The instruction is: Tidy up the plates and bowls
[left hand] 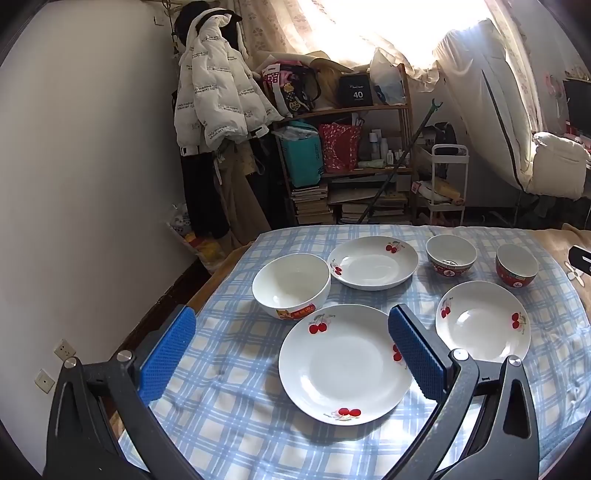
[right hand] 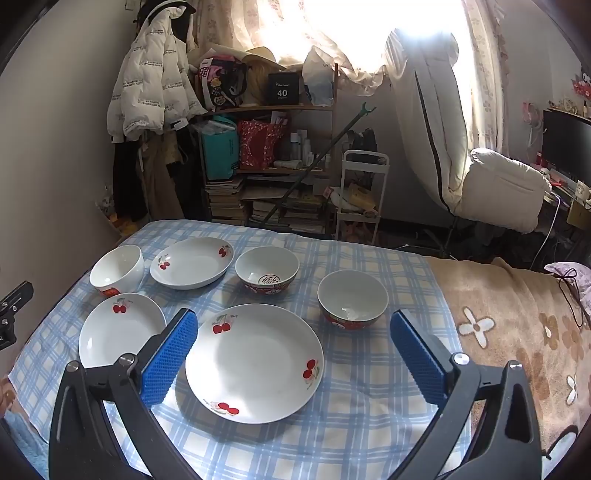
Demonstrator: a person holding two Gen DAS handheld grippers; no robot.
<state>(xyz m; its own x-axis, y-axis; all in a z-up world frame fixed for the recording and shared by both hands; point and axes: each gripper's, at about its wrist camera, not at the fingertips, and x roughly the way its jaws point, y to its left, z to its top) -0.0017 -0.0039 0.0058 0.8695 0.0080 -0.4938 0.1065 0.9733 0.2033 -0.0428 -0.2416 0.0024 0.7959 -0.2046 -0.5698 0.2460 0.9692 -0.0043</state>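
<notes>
Left gripper (left hand: 291, 332): jaws spread wide, nothing between the blue pads (left hand: 168, 354), touching nothing, hanging above the cloth at its near left part. Right gripper (right hand: 293, 336): same, jaws at full spread, empty, above the near middle of the cloth.

Checked blue-white tablecloth (left hand: 236, 417) carries six pieces, all apart from each other:
- large cherry plate (left hand: 345, 363), near the front edge on the left half, under the left gripper's view
- second cherry plate (right hand: 253, 362), to its right, below the right gripper
- deep cherry plate (left hand: 373, 262), toward the far edge
- white bowl (left hand: 291, 284), at the left edge, just beside the deep plate
- red bowl with a printed character inside (right hand: 266, 268), far edge, right of the deep plate
- second red bowl (right hand: 352, 298), closest to the cloth's right edge

All upright, nothing stacked.

Right of the cloth: brown flowered blanket (right hand: 509, 332).

Room: cluttered wooden shelf (left hand: 354, 107) with books at the back, white puffer jacket (left hand: 218, 96) hanging left of it, small white cart (left hand: 448, 184) to the right, bright curtained window (right hand: 351, 33) above.
</notes>
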